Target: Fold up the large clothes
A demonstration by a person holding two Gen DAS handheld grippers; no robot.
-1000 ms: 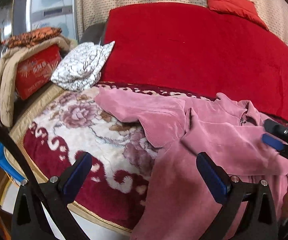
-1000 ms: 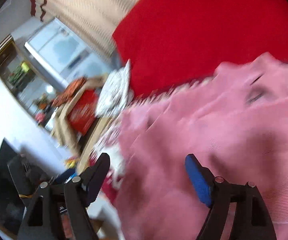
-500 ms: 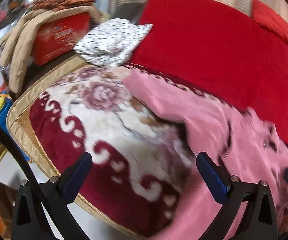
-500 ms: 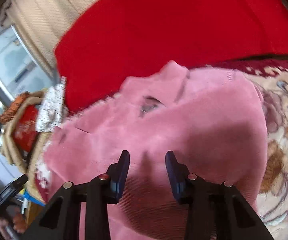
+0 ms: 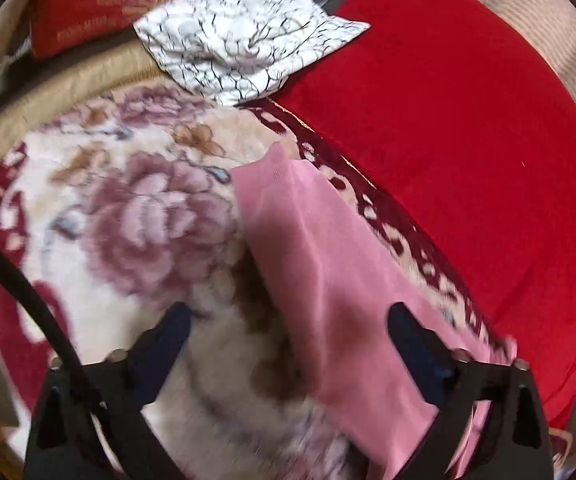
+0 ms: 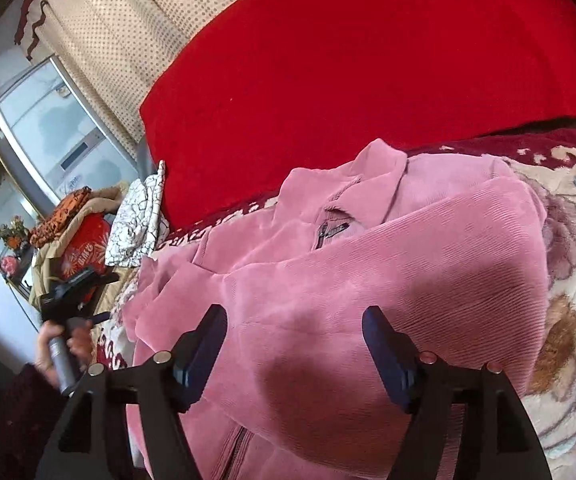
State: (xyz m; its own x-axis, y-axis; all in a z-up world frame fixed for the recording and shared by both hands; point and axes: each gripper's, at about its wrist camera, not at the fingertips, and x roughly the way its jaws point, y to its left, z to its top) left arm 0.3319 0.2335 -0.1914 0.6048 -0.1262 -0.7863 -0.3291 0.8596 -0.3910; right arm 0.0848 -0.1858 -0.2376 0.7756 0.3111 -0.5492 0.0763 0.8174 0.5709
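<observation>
While the pink jacket [image 6: 368, 264] lies spread on the floral blanket [image 5: 135, 208] with one sleeve [image 5: 312, 248] stretched out flat, the left gripper [image 5: 288, 340] hangs over that sleeve, its jaws narrowing from wide apart with only the cloth's near edge between them and nothing pinched. The right gripper [image 6: 294, 344] hovers above the jacket's body with jaws parting and nothing gripped. A clean fold probably calls for catching the sleeve near its cuff, through one layer only, and carrying it straight across the chest without dragging the blanket.
</observation>
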